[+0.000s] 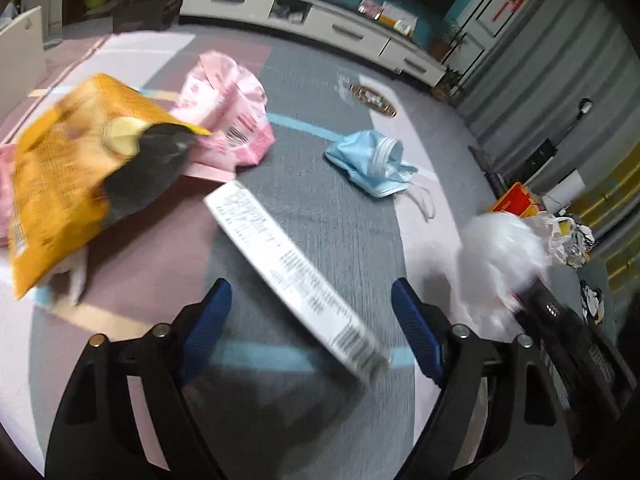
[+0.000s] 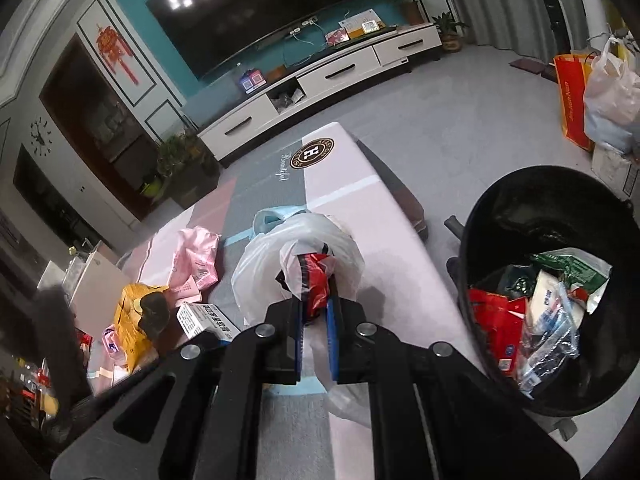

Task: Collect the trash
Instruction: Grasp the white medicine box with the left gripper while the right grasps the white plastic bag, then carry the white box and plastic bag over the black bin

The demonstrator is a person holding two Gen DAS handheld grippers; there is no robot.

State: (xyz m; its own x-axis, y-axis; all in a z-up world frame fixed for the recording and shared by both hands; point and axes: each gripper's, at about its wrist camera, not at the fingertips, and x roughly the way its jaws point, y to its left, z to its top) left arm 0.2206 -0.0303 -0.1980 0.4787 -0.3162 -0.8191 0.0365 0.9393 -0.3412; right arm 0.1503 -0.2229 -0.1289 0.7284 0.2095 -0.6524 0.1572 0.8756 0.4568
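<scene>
Trash spread over the tabletop, listed from the long white box: orange bag and pink wrapper to its left, blue face mask to its right. Left hand-held gripper spread wide, straddling the box, angled steeply down; could skid off that flat carton. Right hand-held gripper pinching a white plastic bag with a red wrapper, short of the black bin; thin film could slip free.
</scene>
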